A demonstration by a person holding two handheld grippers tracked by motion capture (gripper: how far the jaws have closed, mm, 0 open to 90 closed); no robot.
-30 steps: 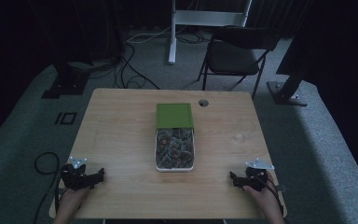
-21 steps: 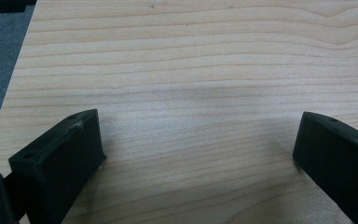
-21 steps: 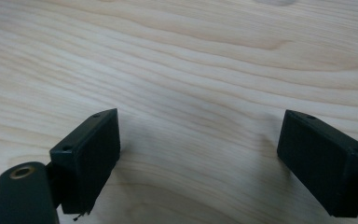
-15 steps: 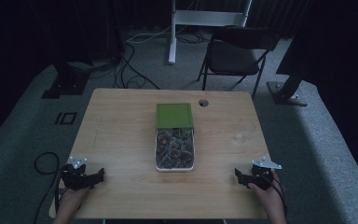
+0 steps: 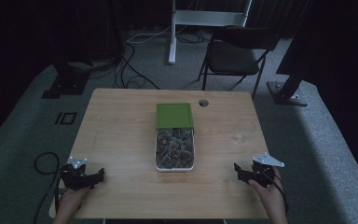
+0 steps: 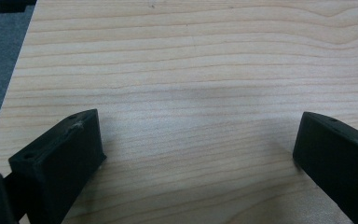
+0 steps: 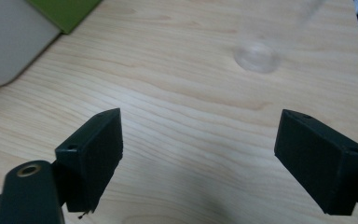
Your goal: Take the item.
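A white tray (image 5: 157,156) holding several small brown pieces sits at the table's middle, with a green lid (image 5: 174,115) against its far end. My left gripper (image 5: 95,178) rests near the front left corner, open over bare wood (image 6: 198,144). My right gripper (image 5: 238,172) is near the front right corner, also open with nothing between its jaws (image 7: 198,144). In the right gripper view the tray's white wall (image 7: 9,42) and a corner of the green lid (image 7: 65,11) lie at the upper left.
A clear round thing, perhaps a cup (image 7: 257,57), stands on the wooden table (image 5: 121,135) right of the tray, faint in the high view (image 5: 239,138). A cable hole (image 5: 203,102) is near the far edge. A folding chair (image 5: 235,53) stands beyond the table.
My right gripper has shifted a little to the right along the front edge. The left gripper and the tray have stayed put.
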